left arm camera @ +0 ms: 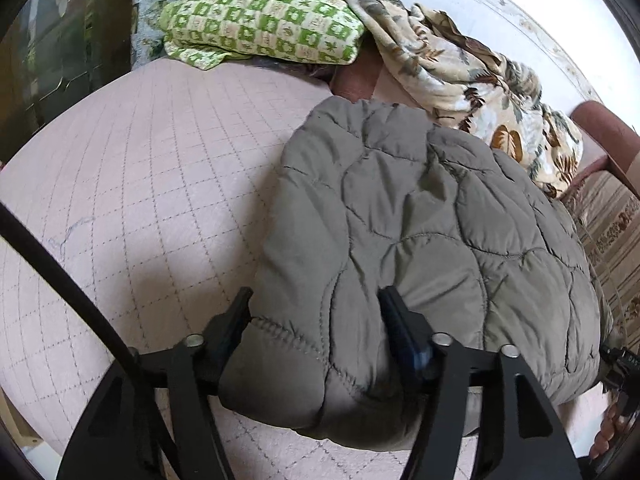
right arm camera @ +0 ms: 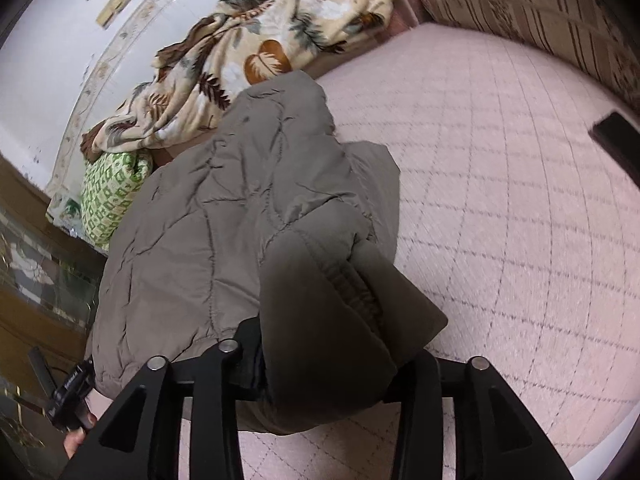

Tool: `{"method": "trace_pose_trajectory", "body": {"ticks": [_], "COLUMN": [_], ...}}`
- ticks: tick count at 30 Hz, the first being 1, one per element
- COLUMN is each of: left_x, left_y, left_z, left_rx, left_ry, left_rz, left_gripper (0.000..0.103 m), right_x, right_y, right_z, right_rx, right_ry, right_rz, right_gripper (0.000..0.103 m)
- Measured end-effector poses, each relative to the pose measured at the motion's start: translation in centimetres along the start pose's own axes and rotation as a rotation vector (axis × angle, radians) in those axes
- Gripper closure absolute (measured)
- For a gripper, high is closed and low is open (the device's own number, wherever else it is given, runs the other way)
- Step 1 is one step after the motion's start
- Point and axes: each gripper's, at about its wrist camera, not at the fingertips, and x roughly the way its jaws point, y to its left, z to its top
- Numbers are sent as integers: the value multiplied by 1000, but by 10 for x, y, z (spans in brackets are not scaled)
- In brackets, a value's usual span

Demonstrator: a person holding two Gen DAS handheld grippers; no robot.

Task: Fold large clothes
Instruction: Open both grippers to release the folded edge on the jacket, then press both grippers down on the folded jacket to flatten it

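Right wrist view: quilted jacket (right arm camera: 248, 208) hides the right gripper's (right arm camera: 340, 344) fingers.

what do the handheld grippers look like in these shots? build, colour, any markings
Both are matte black. The left gripper and right gripper have flat plate linkage arms with triangular cut-outs and round silver pivot pins. The left one's right finger is a narrow slab with a bluish inner face. In the right wrist view, the other unit's handle bears small white lettering, unreadable.

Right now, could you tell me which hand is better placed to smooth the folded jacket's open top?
Left, probably: the left gripper looks across the jacket top, whereas the right gripper is buried under a bunched fold.
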Motion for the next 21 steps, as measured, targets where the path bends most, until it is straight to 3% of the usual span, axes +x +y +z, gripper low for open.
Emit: {"method": "trace_pose_trajectory", "body": {"ticks": [1,6,9,11,13,16,21], "left_x": [0,-17,-42,-63,-73,-77,-50], "left_y": [3,22,24,15,1,-38,-116], "left_z": [0,6,10,17,24,32,28], "left_rx": [-15,-88,-81,-38,11,115,282], "left_ry": [4,-7,-80,-157,-184,-183,-118], "left_rz": [8,-13,52,117,126,46,-56], "left_gripper": [23,22,22,22,22,22,22], "right_x": [0,-18,-47,-67,-86,-86,-46], "right_y": [-3,-20,-23,-17,1,37,105], "right_z": [0,-4,-9,-9,-5,2,11], "right_rx": [18,117,66,8,-84,-206,-356], "right_ry": [5,36,0,-64,-145,-188,-123], "right_rz": [3,57,-9,-74,-132,-105,-38], "right_gripper": [46,36,36,36,36,36,36]}}
